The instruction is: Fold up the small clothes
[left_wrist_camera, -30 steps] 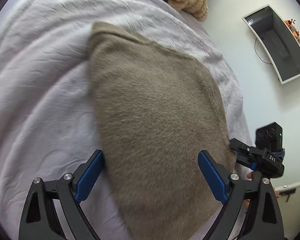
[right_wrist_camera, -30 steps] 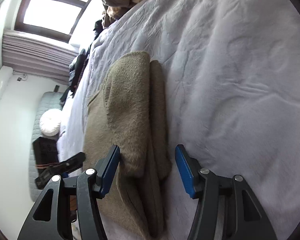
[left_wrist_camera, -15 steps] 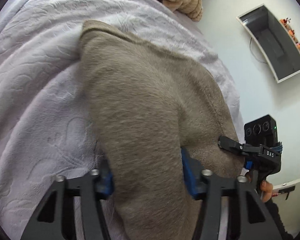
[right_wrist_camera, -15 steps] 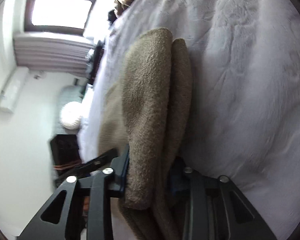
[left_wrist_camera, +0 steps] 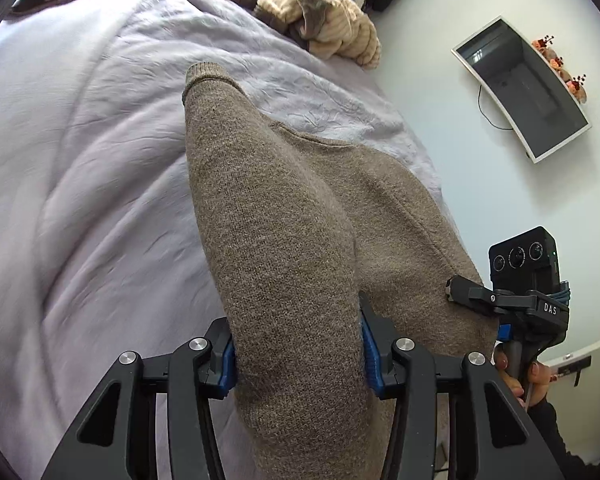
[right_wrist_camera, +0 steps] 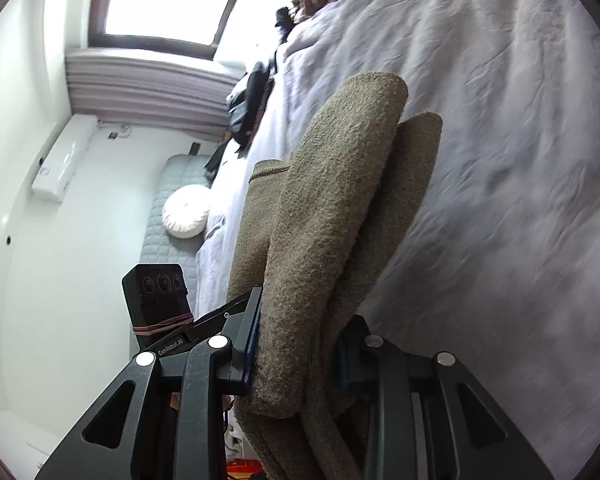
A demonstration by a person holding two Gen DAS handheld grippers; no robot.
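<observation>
Hanging in a thick bunched fold, the brown knit sweater [left_wrist_camera: 276, 216] is filling the middle of the left wrist view, its ribbed cuff or hem end pointing toward the upper centre of the frame while its far part is lying on the pale lilac bedspread [left_wrist_camera: 80, 168]. The left gripper [left_wrist_camera: 296, 354] is clamped on that fold at the lower centre, both blue pads [left_wrist_camera: 367, 354] pressing into the knit from either side. In the right wrist view the same sweater [right_wrist_camera: 332, 208] is rising as two stacked rolled layers through the centre of the frame, and the right gripper [right_wrist_camera: 296, 356] is gripping them at the bottom, its jaws closed tight on the cloth with the pads mostly buried in it. The right gripper is also showing at the right edge of the left view [left_wrist_camera: 476, 294], its finger touching the sweater's edge, with a hand [left_wrist_camera: 516, 372] wrapped around its handle. Beyond the sweater, a heap of tan and striped clothes [left_wrist_camera: 320, 12] is lying at the top of the bedspread. A dark wall-mounted screen [left_wrist_camera: 528, 88] is hanging at the upper right of the left view. A bright window [right_wrist_camera: 164, 8] is sitting at the upper left of the right view, and a round white cushion [right_wrist_camera: 186, 216] is resting on a grey quilted mat at the centre left.
</observation>
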